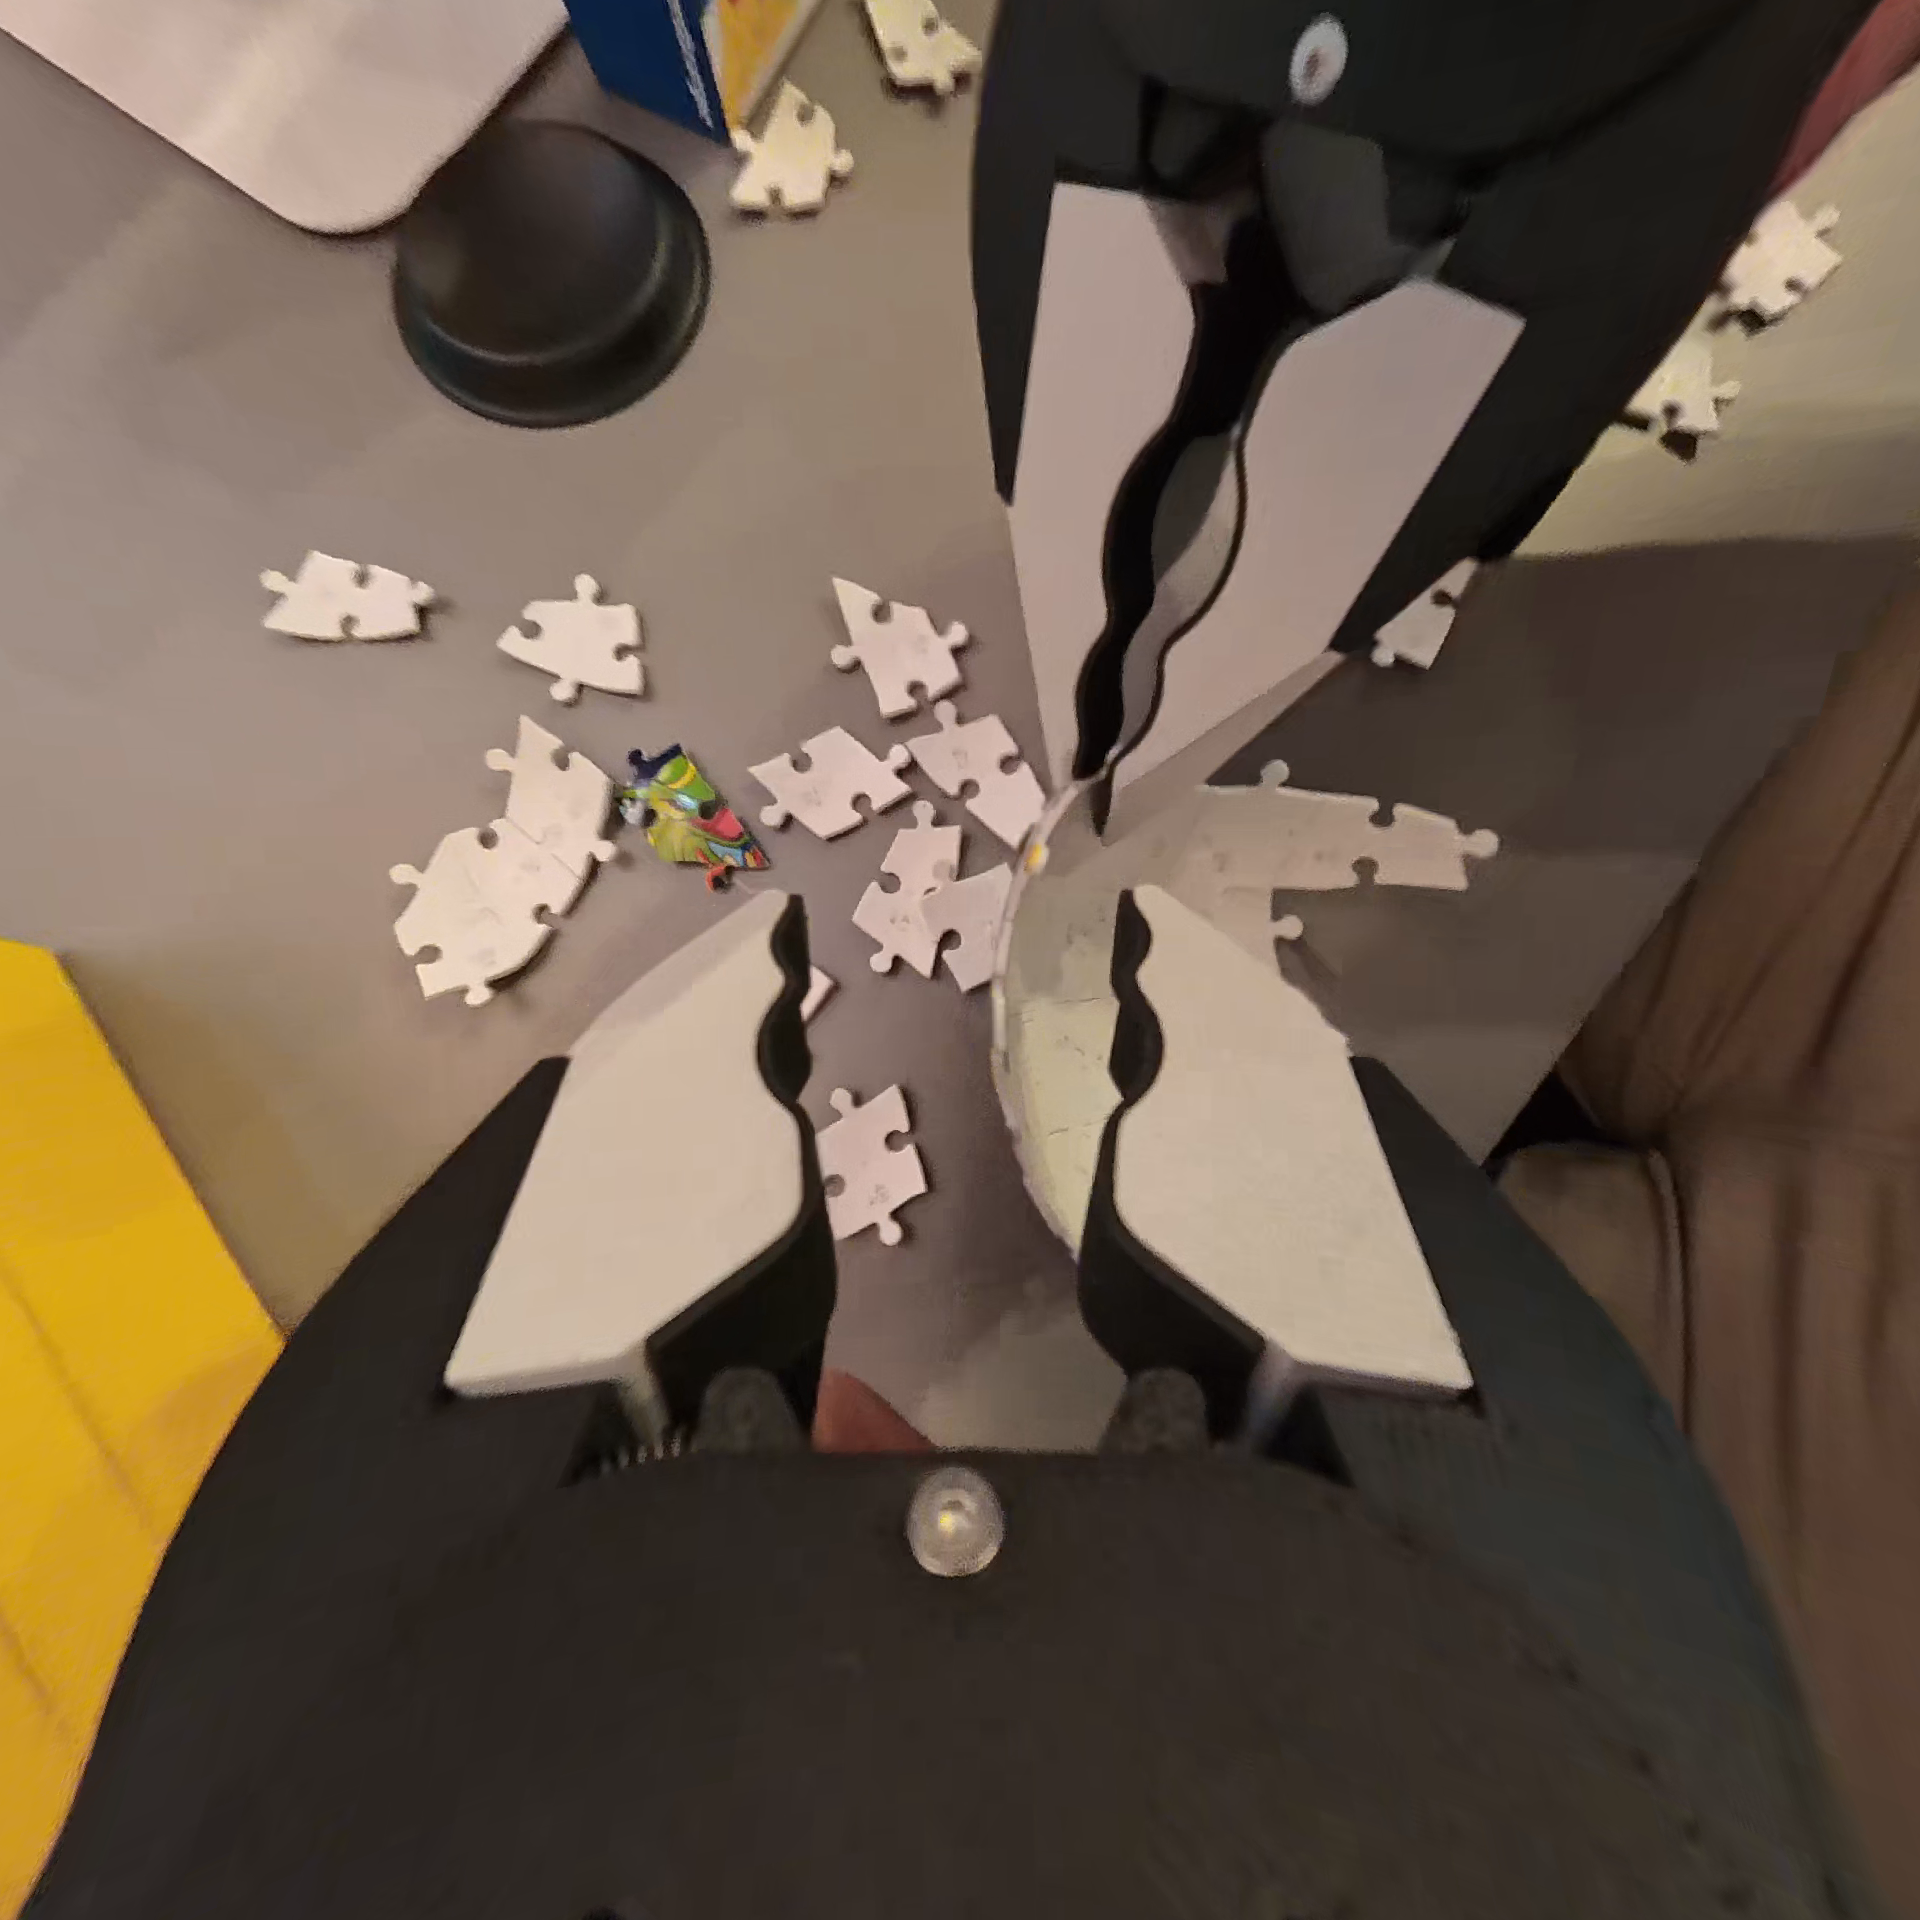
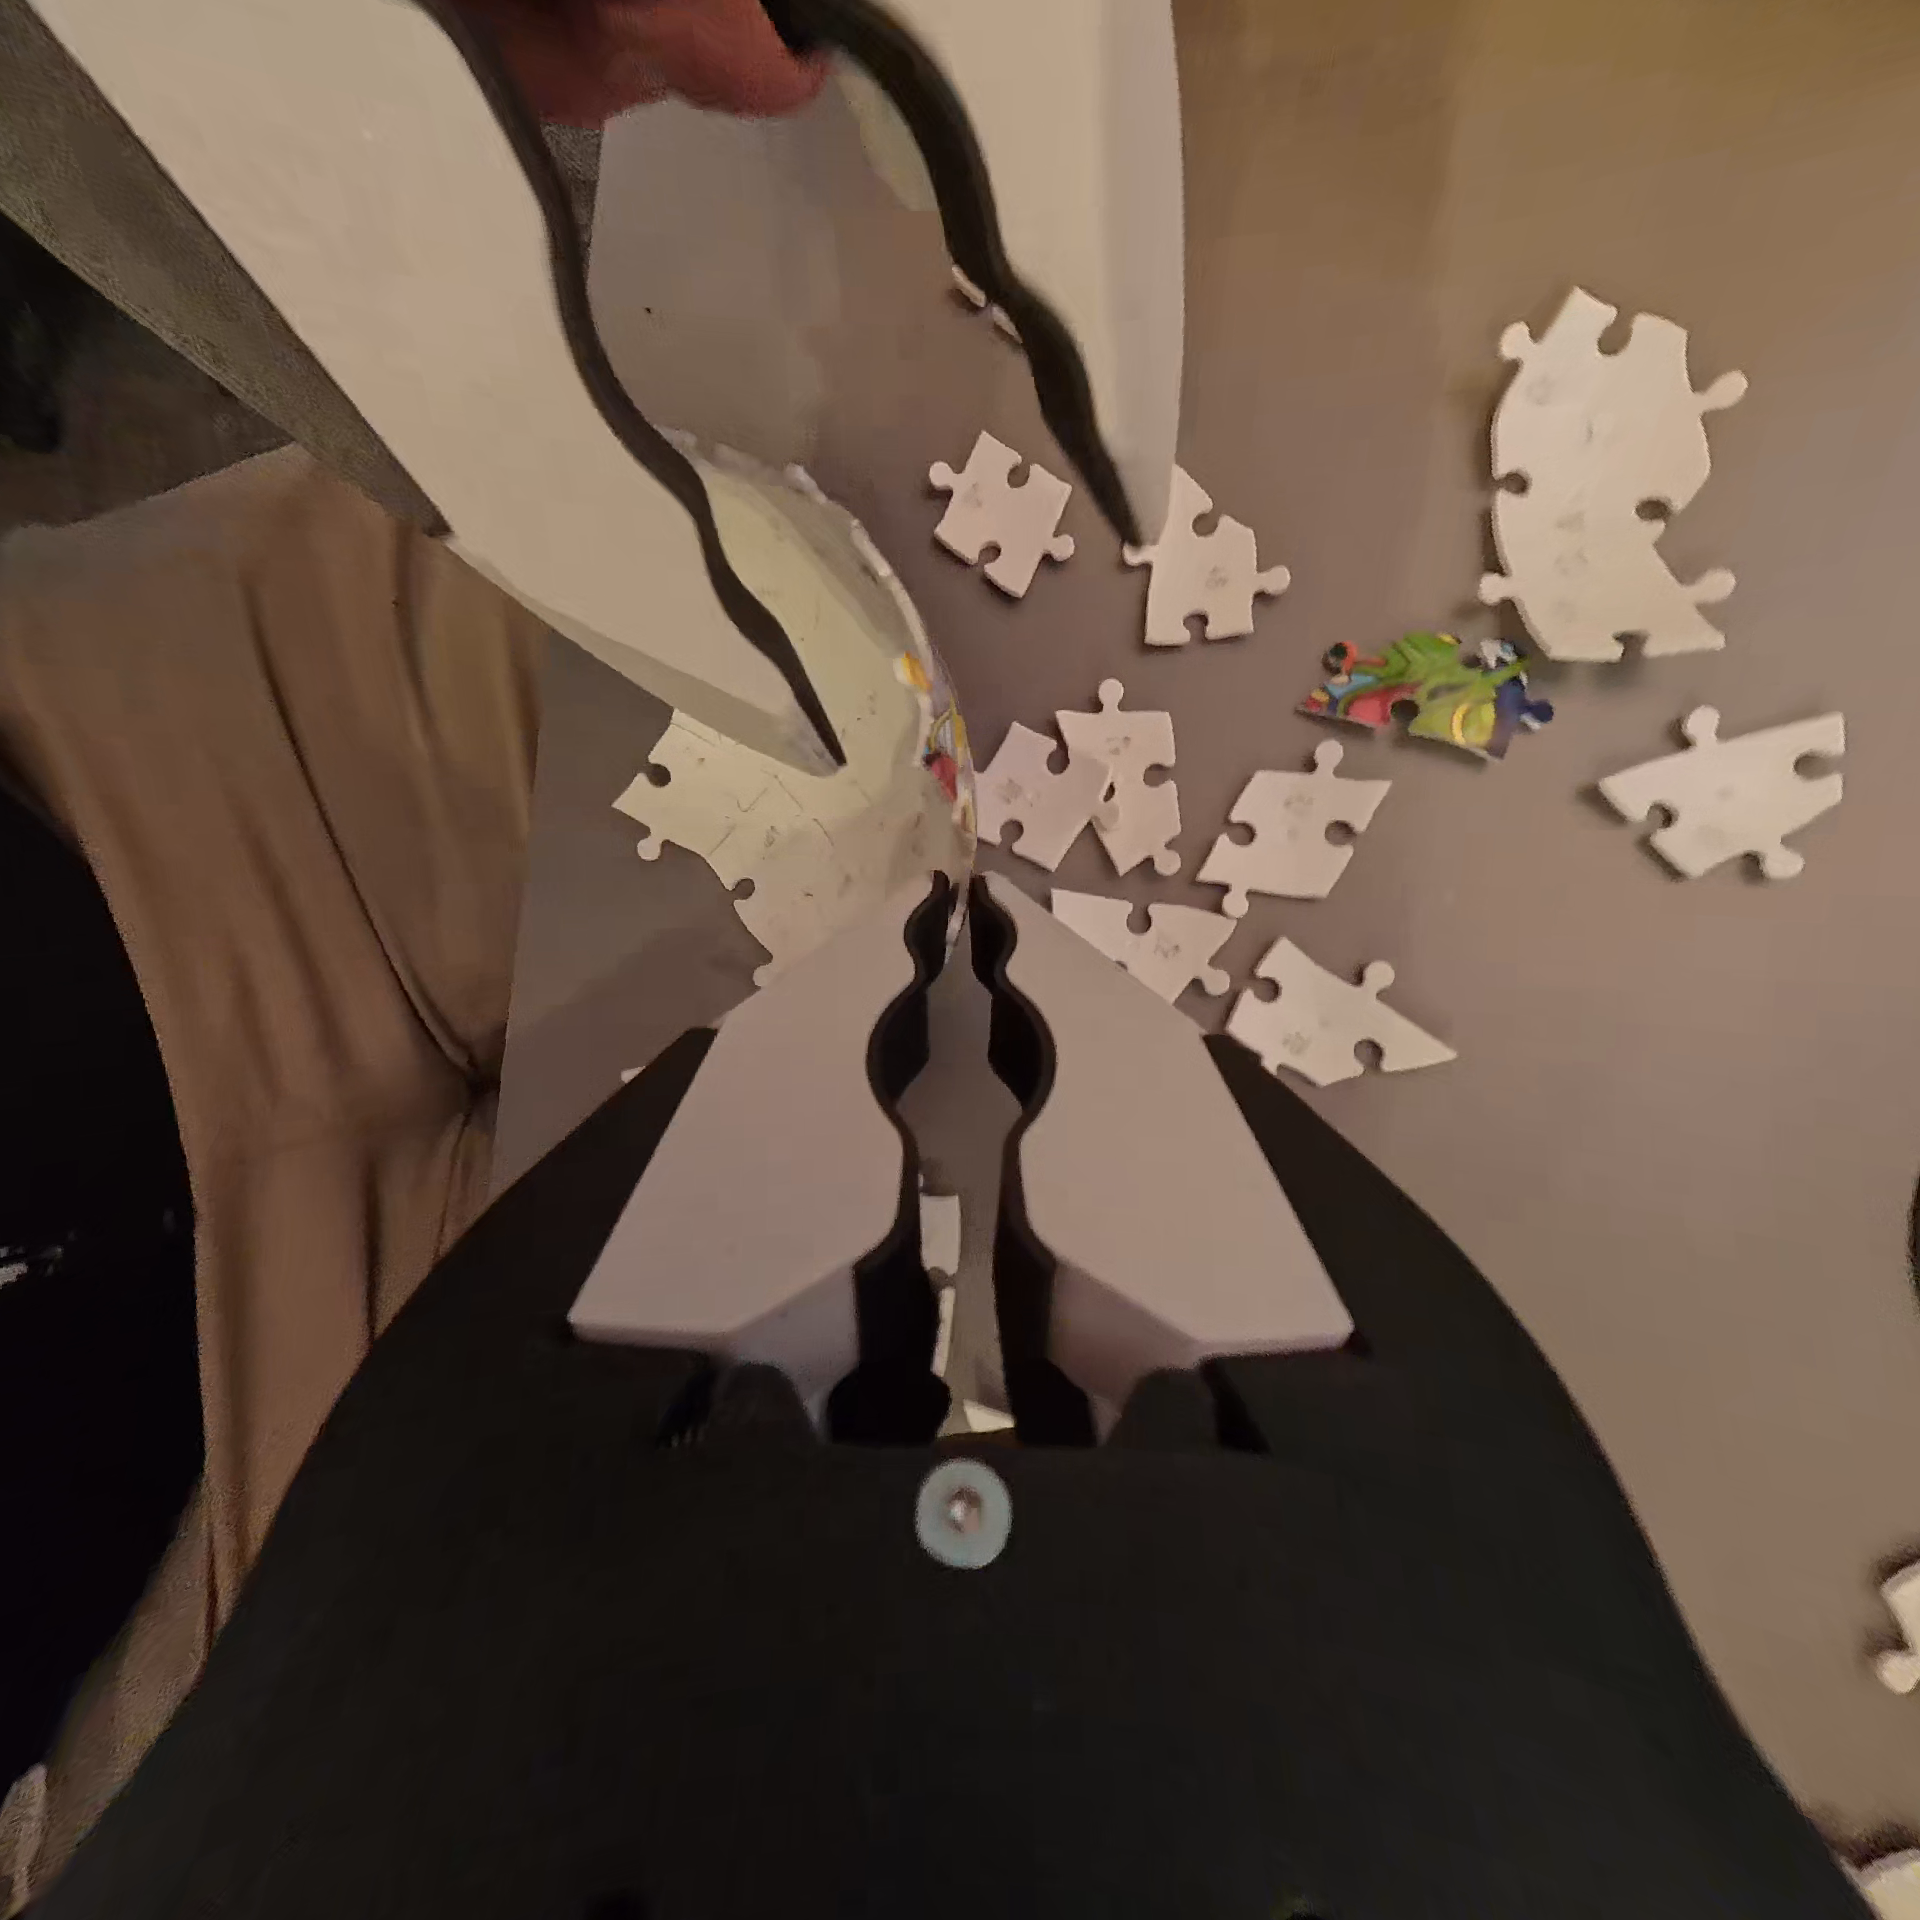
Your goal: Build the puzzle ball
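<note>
1. Right tongs are pinched on the rim of the part-built puzzle ball, frame centre.
2. Left tongs are spread wide around the shell's edge.
3. Loose pieces are scattered face-down on the grey worktop; one coloured piece lies at right.

Two grippers show: the left gripper and the right gripper. One partly built shell of the puzzle ball sits at the right gripper's tips. One colour-side-up puzzle piece lies ahead of the left gripper, to its left. About ten loose white-backed pieces are scattered around it, though overlaps make the count uncertain, plus one joined cluster further left. One black round object sits far ahead, with one blue box beyond it
</note>
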Tool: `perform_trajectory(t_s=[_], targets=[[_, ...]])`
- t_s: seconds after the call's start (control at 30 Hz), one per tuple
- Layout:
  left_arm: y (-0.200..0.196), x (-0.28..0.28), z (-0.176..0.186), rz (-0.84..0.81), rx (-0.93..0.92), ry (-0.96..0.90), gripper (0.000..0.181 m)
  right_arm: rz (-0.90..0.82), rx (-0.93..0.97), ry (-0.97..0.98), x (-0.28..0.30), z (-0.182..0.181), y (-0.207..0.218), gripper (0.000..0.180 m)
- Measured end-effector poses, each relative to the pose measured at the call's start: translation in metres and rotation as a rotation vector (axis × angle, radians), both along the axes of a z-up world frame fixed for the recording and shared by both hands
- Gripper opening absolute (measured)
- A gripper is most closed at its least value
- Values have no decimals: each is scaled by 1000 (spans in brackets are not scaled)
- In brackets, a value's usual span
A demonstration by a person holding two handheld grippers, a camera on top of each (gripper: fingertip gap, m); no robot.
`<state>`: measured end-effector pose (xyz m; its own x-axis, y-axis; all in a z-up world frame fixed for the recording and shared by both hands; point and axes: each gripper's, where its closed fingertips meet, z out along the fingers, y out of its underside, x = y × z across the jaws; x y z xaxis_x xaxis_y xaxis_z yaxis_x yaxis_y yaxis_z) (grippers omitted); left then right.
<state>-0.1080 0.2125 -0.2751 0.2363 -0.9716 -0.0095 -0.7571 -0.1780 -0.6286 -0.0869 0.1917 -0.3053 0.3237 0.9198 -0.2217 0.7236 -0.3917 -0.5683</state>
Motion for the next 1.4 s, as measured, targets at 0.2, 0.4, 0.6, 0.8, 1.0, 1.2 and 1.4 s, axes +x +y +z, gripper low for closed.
perform_trajectory(t_s=[0.2, 0.4, 0.6, 0.8, 1.0, 1.2, 1.4], targets=[[-7, -2, -22, -29, -44, 75, 33, 51, 9, -5, -7, 2, 3, 2], [-7, -4, -29, 29, -34, 75, 10, 32, 20, 10, -11, 5, 6, 4], [-3, -8, -27, 134, -12, 11, 8, -56, 35, 65, -5, 20, 10, 18], [4, -13, -11, 274, 19, -141, 4, -231, 46, 190, 34, 49, 8, 18], [1, -17, -13, 382, -20, -236, 3, -443, -12, 294, 71, 51, -3, 25], [3, -16, -7, 506, -125, -392, 3, -490, -138, 352, 57, 26, -25, 34], [5, -14, 7, 653, -194, -560, 3, -617, -150, 447, 36, 20, -13, 35]])
